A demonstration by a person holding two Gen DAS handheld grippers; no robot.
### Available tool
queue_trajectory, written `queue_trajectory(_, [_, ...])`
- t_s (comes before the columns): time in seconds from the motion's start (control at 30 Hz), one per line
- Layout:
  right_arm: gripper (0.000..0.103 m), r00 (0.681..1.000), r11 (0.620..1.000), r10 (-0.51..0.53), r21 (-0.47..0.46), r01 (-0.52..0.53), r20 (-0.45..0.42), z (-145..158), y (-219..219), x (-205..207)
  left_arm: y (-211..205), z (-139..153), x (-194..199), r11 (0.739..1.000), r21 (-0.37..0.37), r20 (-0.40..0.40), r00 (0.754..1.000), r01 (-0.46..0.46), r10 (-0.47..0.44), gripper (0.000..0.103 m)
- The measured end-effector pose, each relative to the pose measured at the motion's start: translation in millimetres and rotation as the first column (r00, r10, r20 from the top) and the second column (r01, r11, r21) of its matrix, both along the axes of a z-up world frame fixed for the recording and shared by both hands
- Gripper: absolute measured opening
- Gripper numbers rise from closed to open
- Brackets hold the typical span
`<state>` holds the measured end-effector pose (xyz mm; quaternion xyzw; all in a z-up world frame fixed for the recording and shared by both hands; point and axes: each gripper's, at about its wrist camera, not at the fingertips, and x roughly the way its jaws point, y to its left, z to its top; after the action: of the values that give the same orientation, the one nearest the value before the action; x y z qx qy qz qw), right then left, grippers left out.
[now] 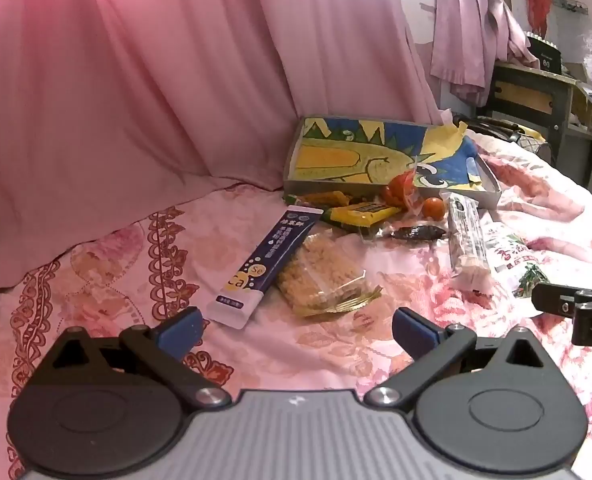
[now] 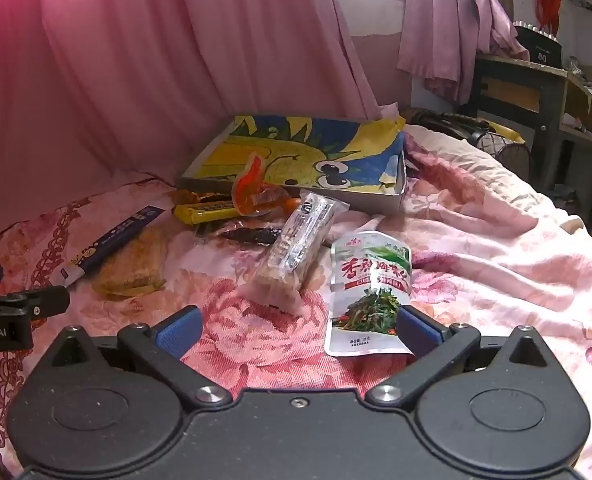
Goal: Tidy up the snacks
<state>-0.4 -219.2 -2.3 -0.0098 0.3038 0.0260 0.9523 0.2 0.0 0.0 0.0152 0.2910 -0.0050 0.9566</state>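
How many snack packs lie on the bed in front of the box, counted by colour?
Dark blue pack: 1
Yellow packs: 2
Red-orange pack: 1
Dark brown pack: 1
Clear packs: 2
White-green pouch: 1
Total: 8

Bed (image 2: 476,240): snacks spread across its cover, curtain (image 1: 135,80) hanging behind.
Tray (image 1: 490,194): farthest back, near the curtain; holds nothing but its lining.
Before the tray's front wall: bar (image 1: 362,212), round sweets (image 1: 432,206), dark packet (image 1: 414,234), close together.
Left group: stick sachet (image 1: 263,264), with crisp-rice pack (image 1: 320,272) touching its right side.
Right group: long packet (image 2: 296,248), with pouch (image 2: 366,292) just right of it.
Desk (image 2: 544,92): beyond the bed's far right end.
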Motion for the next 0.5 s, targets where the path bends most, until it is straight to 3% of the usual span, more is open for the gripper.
queue_trajectory(0.5, [0.102, 1.000, 1.000, -0.002, 0.010, 0.003, -0.006, -0.4, -0.7, -0.7, 0.1, 0.0, 0.0, 1.000, -0.001, -0.001, 1.000, 0.000, 0.000, 0.103])
